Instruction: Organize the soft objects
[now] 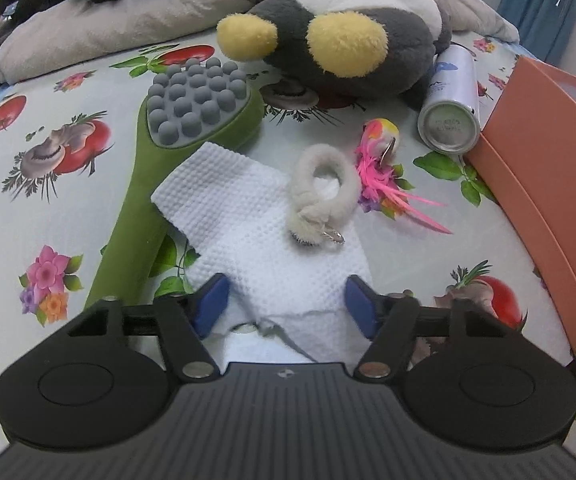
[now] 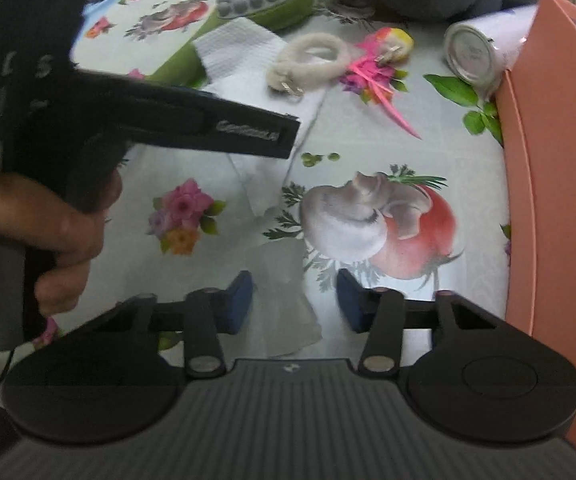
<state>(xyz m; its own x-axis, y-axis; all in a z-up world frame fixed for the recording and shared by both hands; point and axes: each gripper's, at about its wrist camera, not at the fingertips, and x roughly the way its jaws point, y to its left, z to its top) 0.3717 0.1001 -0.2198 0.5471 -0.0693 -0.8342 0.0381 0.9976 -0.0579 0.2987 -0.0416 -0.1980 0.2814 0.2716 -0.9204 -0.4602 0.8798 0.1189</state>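
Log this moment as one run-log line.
left gripper: open, straddling white cloth | right gripper: open over cloth's end | fuzzy ring: on cloth | orange bin: right

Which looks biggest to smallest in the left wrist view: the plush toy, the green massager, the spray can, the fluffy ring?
1. Plush toy and green massager: too close to rank.
3. Spray can.
4. Fluffy ring, though it lies nearer the camera.

Left gripper point(image 1: 286, 304) fingers (apart) straddle white cloth point(image 1: 256, 232).
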